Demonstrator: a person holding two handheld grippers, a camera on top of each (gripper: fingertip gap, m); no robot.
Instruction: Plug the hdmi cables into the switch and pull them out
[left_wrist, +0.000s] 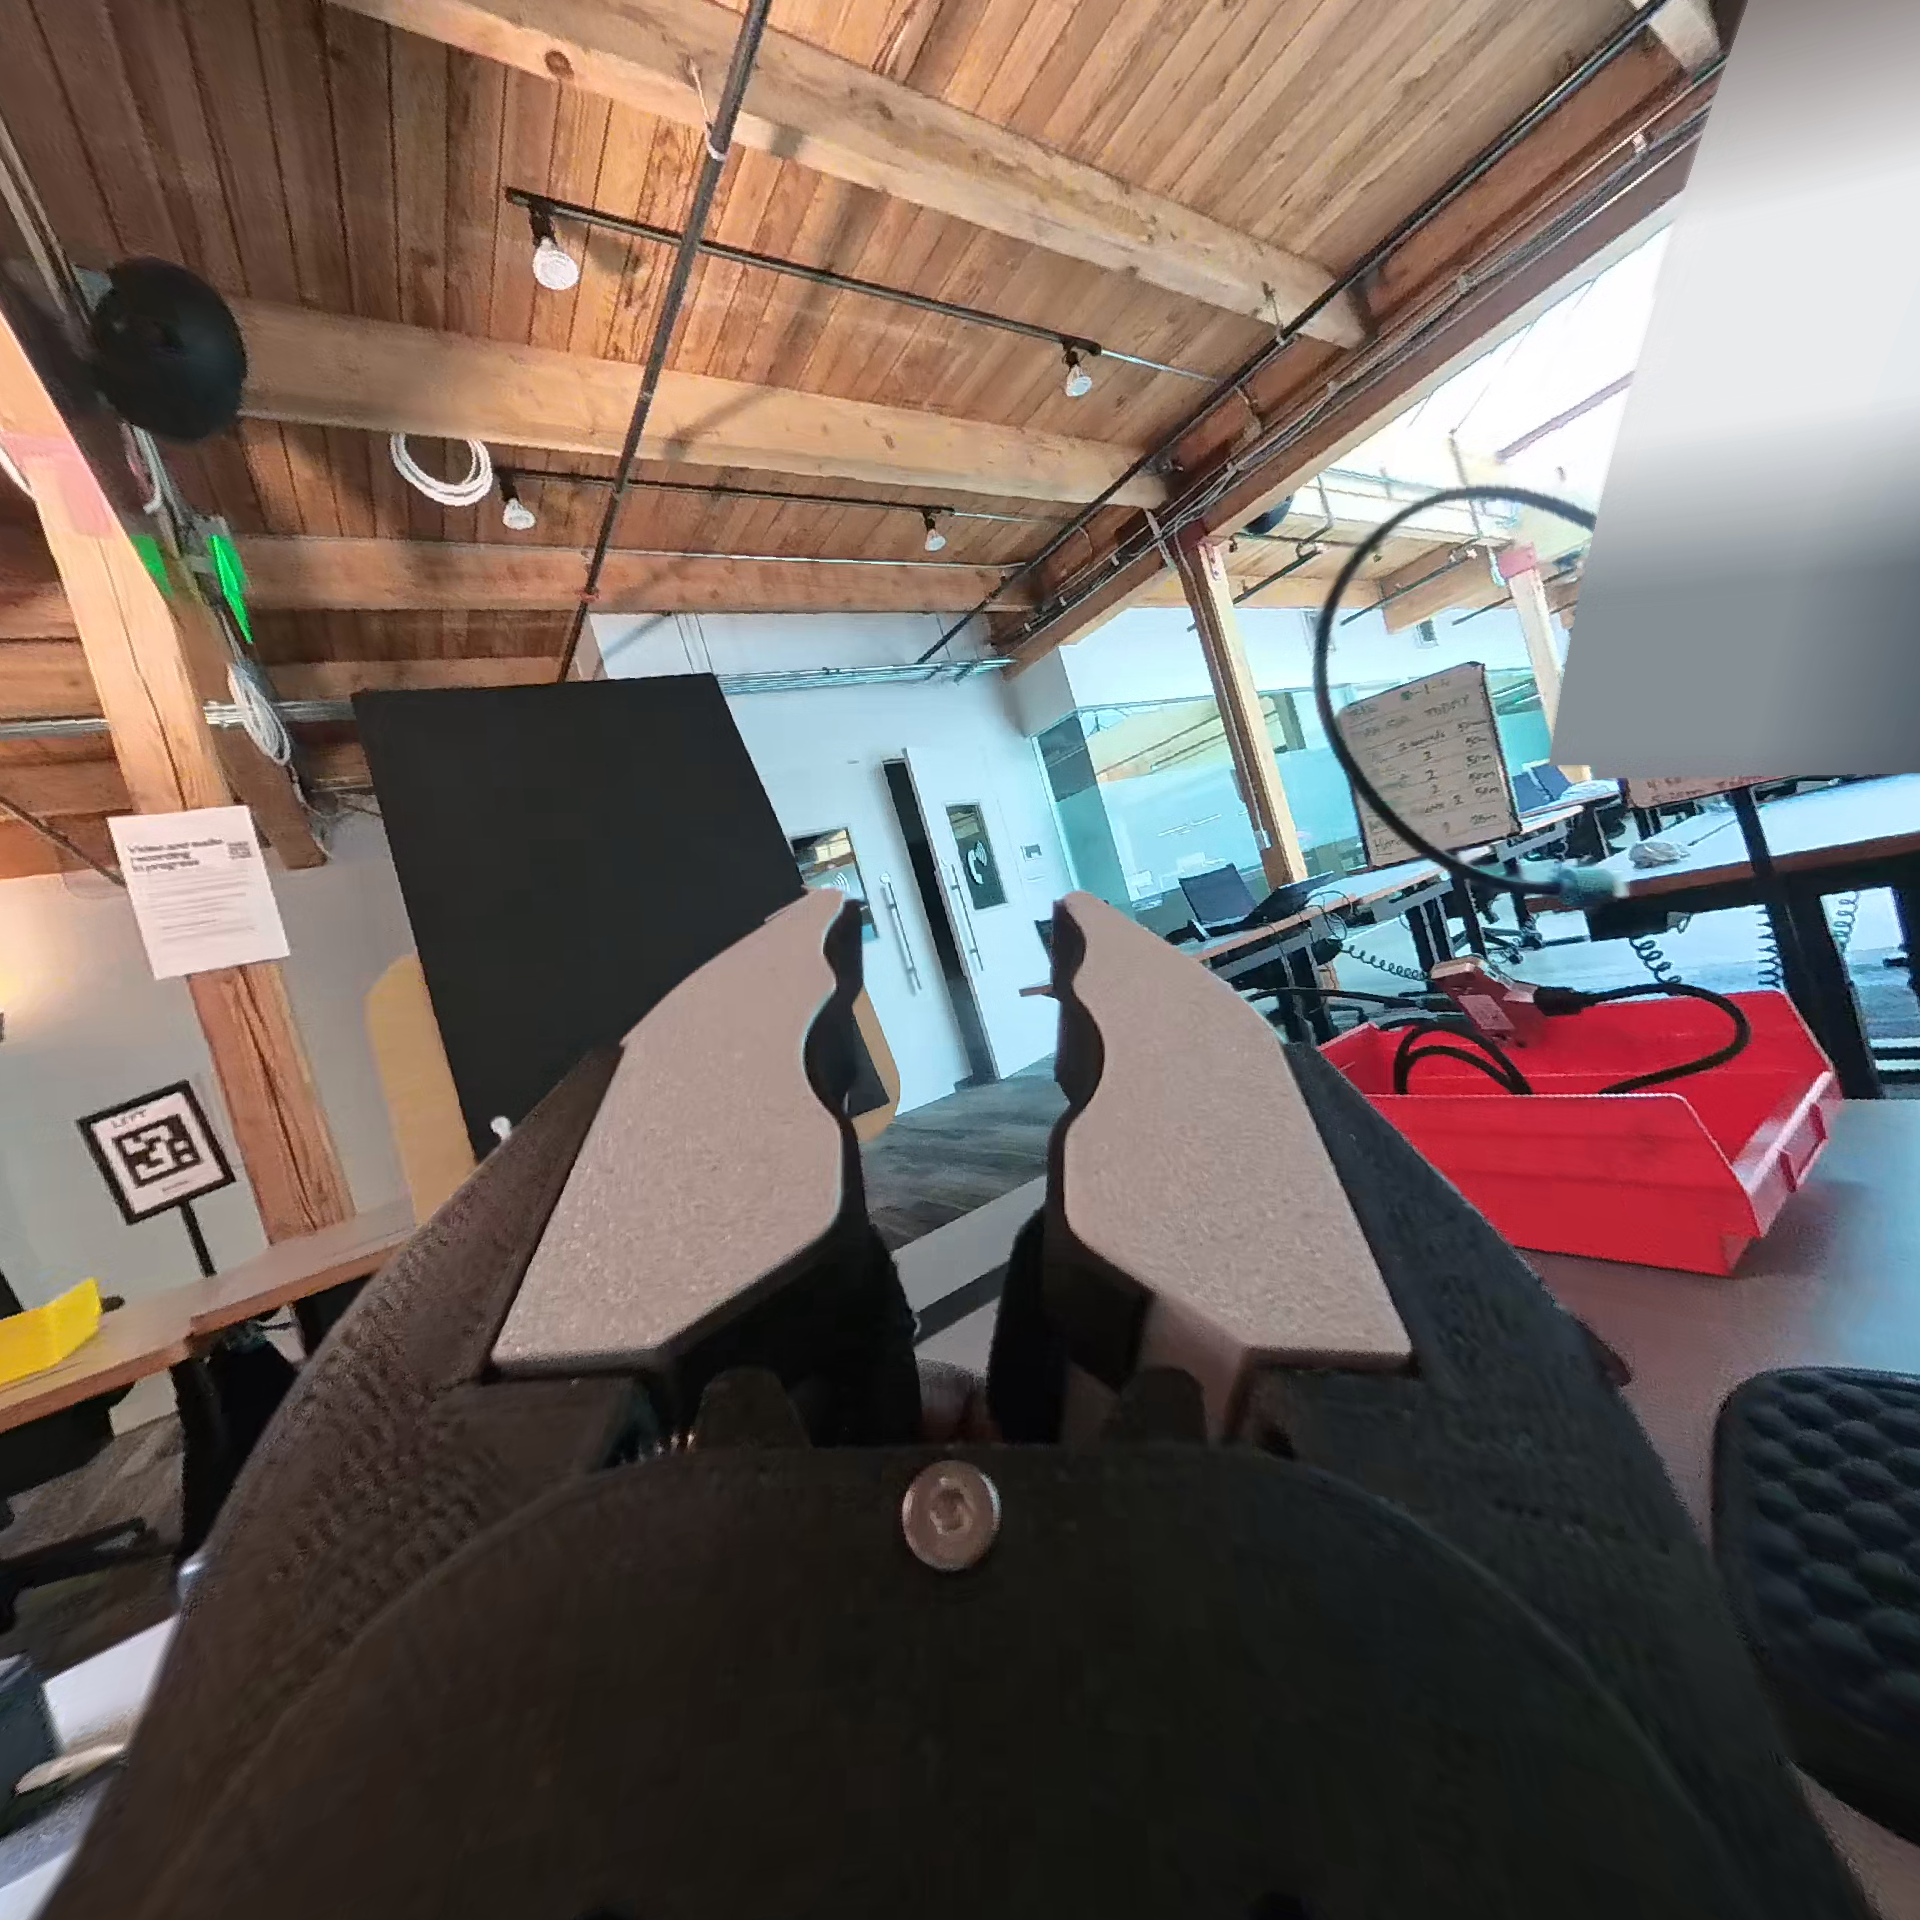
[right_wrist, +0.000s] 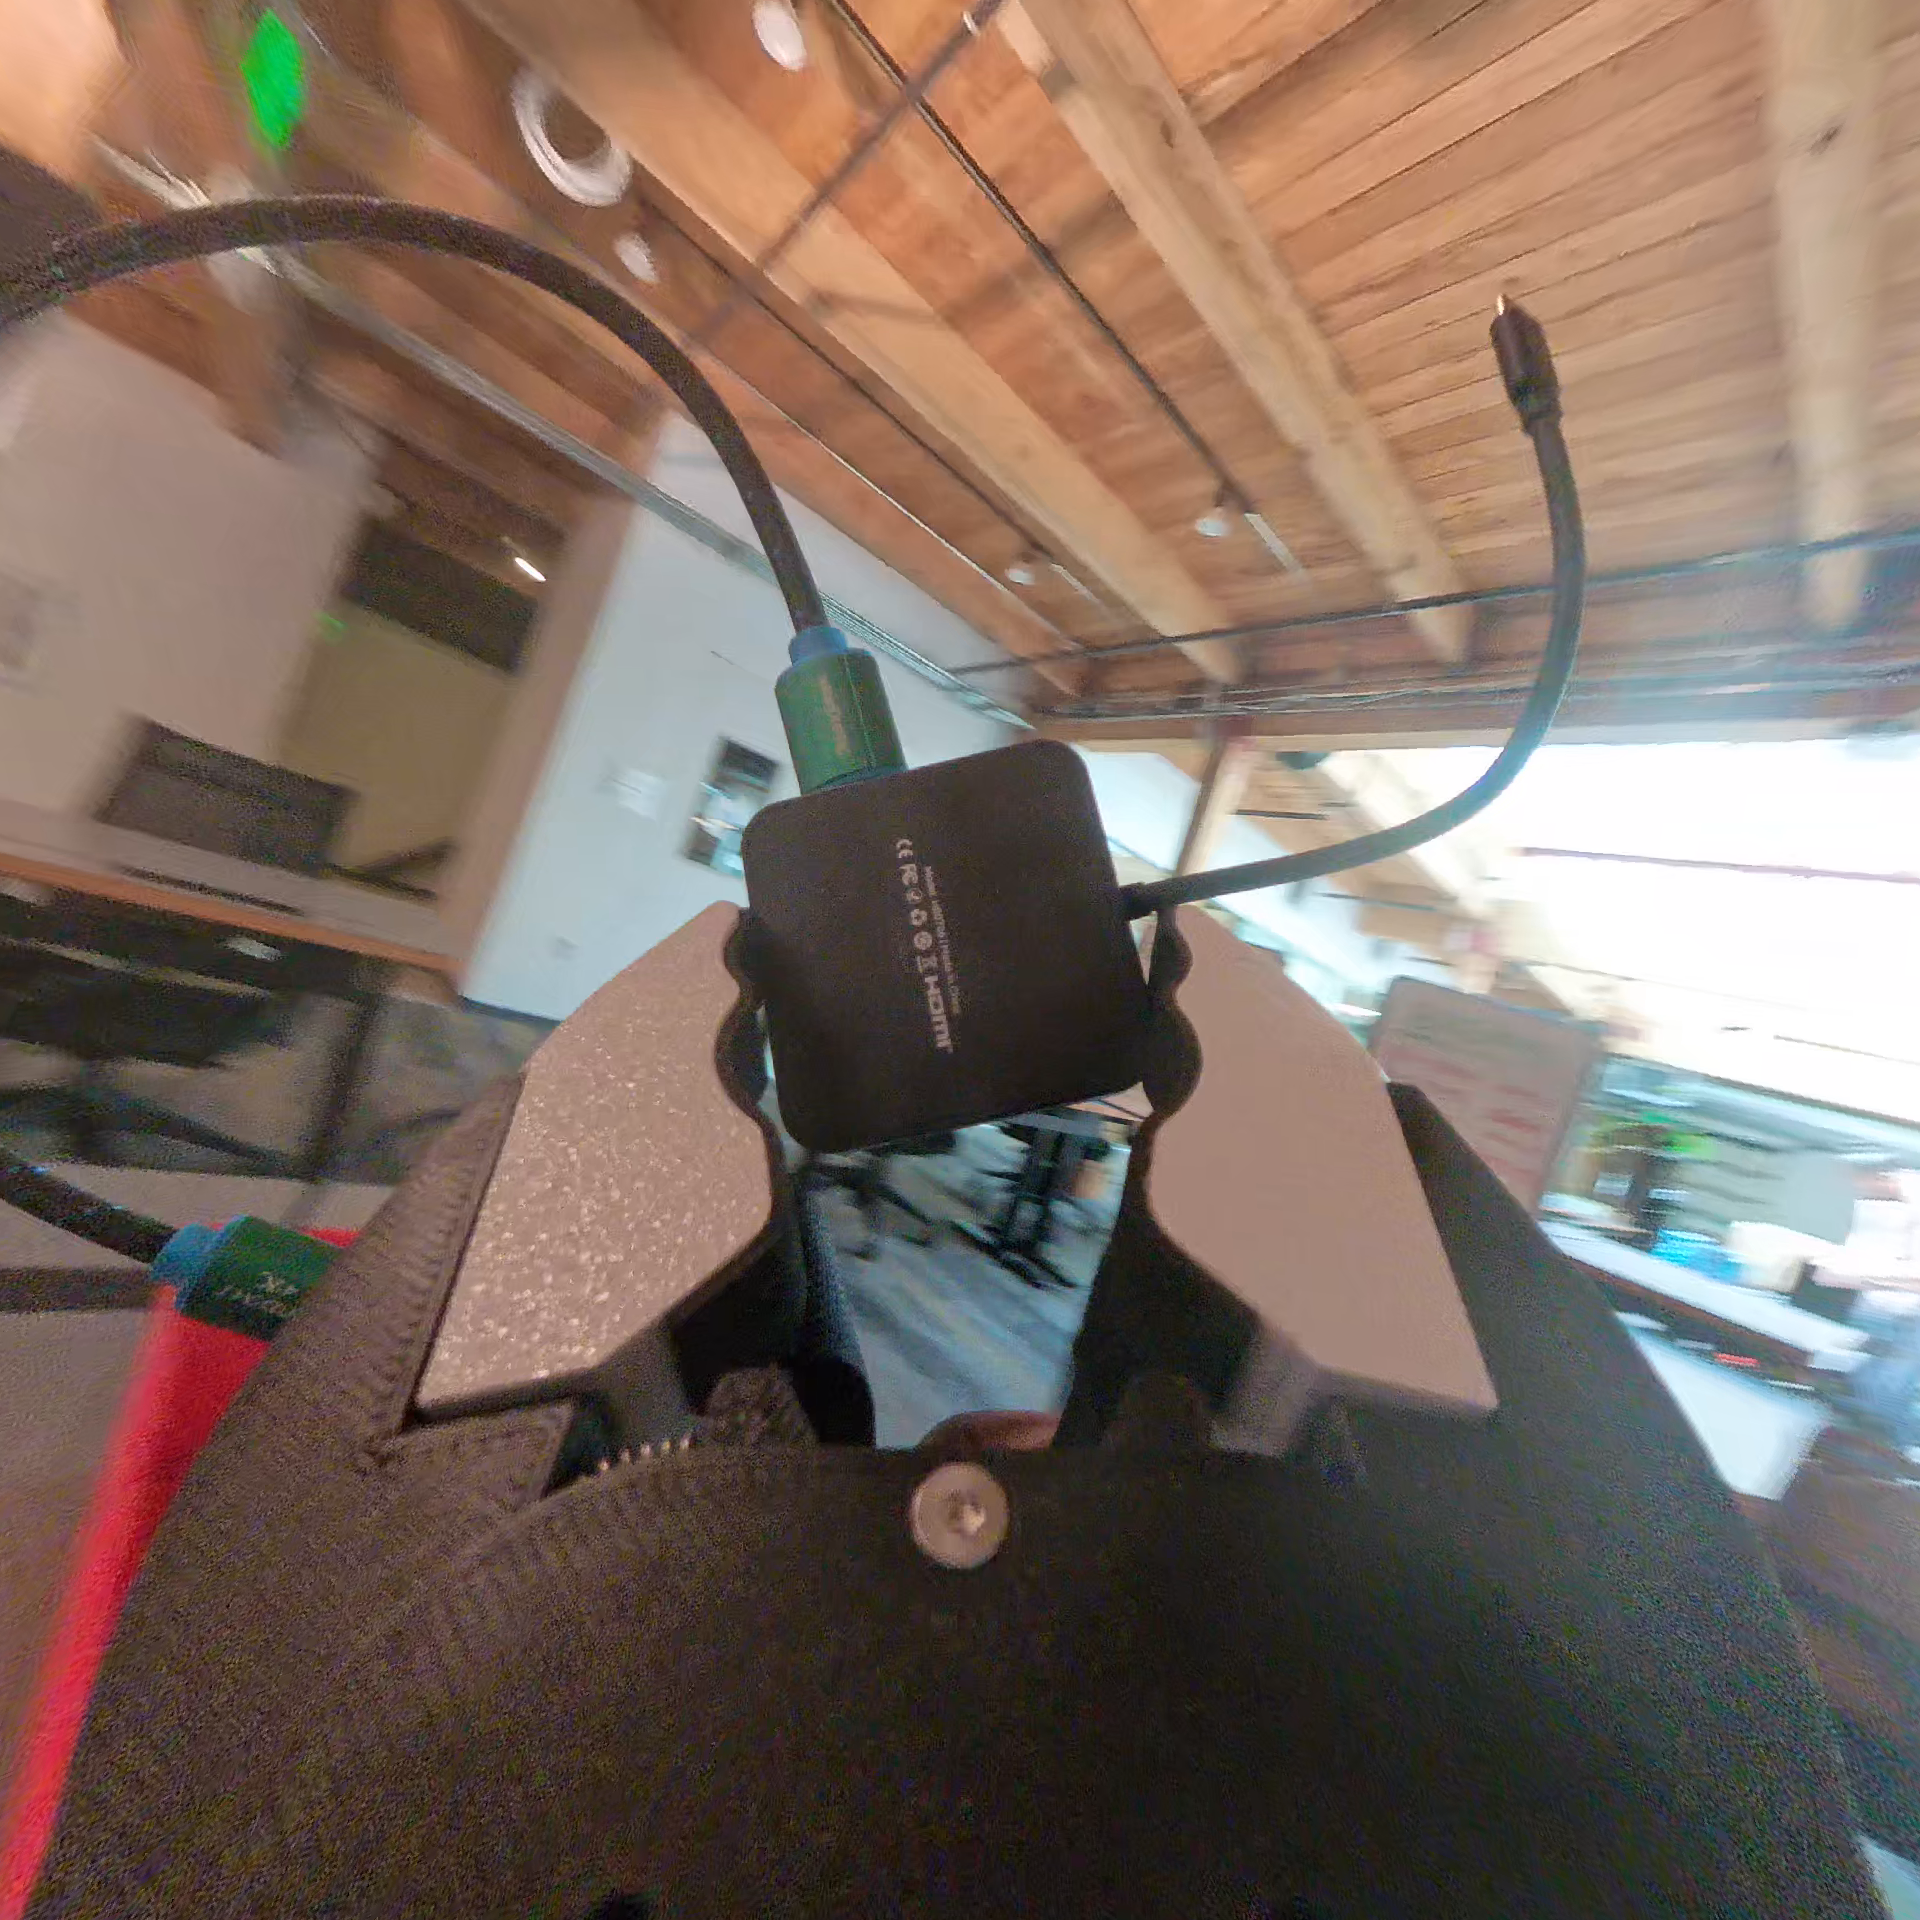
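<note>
My right gripper (right_wrist: 956, 935) is shut on a small black square switch (right_wrist: 935, 925) and holds it up in the air by its two sides. A black braided HDMI cable (right_wrist: 665, 343) is plugged into the switch's top edge by a green plug (right_wrist: 836, 717). A thin black lead (right_wrist: 1538, 675) leaves the switch's right side and ends in a small free connector. Another green plug (right_wrist: 239, 1268) hangs at the lower left. My left gripper (left_wrist: 956, 935) is open and empty, raised left of the red bin (left_wrist: 1590, 1143). A cable loop (left_wrist: 1335, 644) with a green plug (left_wrist: 1584, 883) hangs above the bin.
The red bin stands on a grey table (left_wrist: 1714, 1309) and holds black cables and a pinkish small device (left_wrist: 1475, 997) with a cable attached. A black mesh pad (left_wrist: 1818, 1558) lies at the near right. A black panel (left_wrist: 582, 883) stands behind the left gripper.
</note>
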